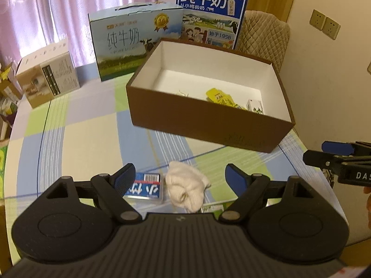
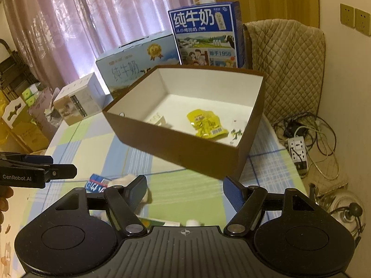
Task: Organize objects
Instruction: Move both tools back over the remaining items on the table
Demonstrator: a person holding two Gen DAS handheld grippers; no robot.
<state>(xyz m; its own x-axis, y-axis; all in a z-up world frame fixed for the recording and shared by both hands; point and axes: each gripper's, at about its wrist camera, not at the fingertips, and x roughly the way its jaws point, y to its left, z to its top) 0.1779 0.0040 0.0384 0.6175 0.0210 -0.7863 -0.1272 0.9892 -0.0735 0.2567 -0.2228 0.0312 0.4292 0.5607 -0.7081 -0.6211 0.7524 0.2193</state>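
From the left wrist camera, the left gripper point(image 1: 179, 177) hangs just above the near edge of the table point(image 1: 76, 139), its fingers spread wide with nothing held. Between them on the checked cloth lie a rolled white sock point(image 1: 186, 188) and, touching its left side, a small blue packet point(image 1: 145, 188). Further in stands the brown box point(image 1: 208, 120), open-topped, with a yellow snack bag point(image 1: 219, 96) and a small white carton point(image 1: 255, 106) at its near right corner. Behind it, along the far edge, are two milk cartons point(image 1: 136, 44) and a smaller white box point(image 1: 48, 74). The right gripper point(image 1: 336, 155) pokes in from the right.

From the right wrist camera, the right gripper point(image 2: 185, 191) also has its fingers wide apart and empty, over the cloth in front of the brown box point(image 2: 185, 148). The yellow snack bag point(image 2: 206, 122) lies inside. The blue packet point(image 2: 97, 184) and sock point(image 2: 125, 179) sit to the left, partly hidden by the left finger.
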